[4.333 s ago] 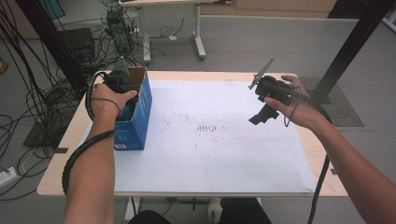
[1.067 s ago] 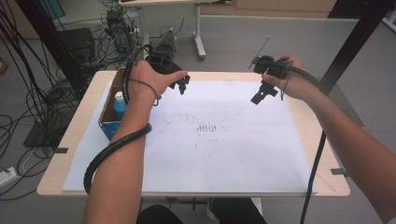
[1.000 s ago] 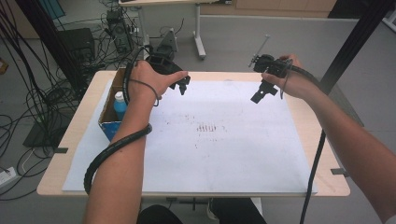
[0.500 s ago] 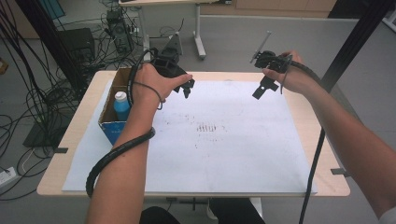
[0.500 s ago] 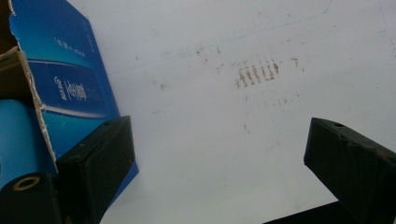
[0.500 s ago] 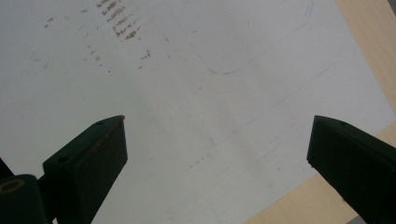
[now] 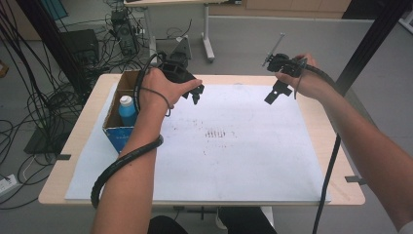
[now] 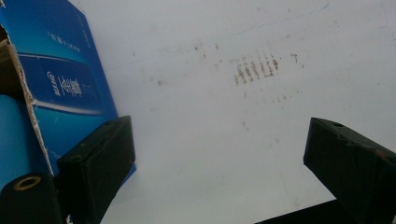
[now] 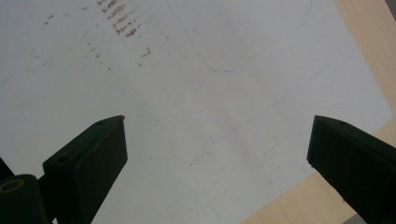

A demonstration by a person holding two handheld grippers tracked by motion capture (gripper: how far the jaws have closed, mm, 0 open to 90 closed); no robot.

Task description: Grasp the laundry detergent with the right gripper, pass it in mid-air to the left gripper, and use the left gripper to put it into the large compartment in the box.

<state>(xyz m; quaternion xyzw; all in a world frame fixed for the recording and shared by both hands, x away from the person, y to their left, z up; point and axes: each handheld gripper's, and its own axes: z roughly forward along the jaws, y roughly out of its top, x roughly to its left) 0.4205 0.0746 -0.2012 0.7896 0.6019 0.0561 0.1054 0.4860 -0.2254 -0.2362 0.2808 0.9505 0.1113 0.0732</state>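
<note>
1. White sheet (image 7: 234, 161) covers the counter (image 7: 336, 141), smudged mid-sheet
2. Blue box (image 7: 117, 131) at left edge, bottle (image 7: 127, 109) upright inside
3. Left gripper (image 7: 195, 92) beside box: jaws released, empty
4. Right gripper (image 7: 272, 95) above far right: jaws released, empty

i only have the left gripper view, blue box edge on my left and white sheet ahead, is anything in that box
Observer: Yes, in the high view a blue bottle with a white cap stands upright inside the cardboard box.
Operator: where's the other gripper
Observer: The right gripper hangs above the far right part of the white sheet, nothing between its fingers.
Operator: how's my own gripper placed relative to the box
Observer: The left gripper is open and empty, over the sheet just right of the box's far end.
</note>
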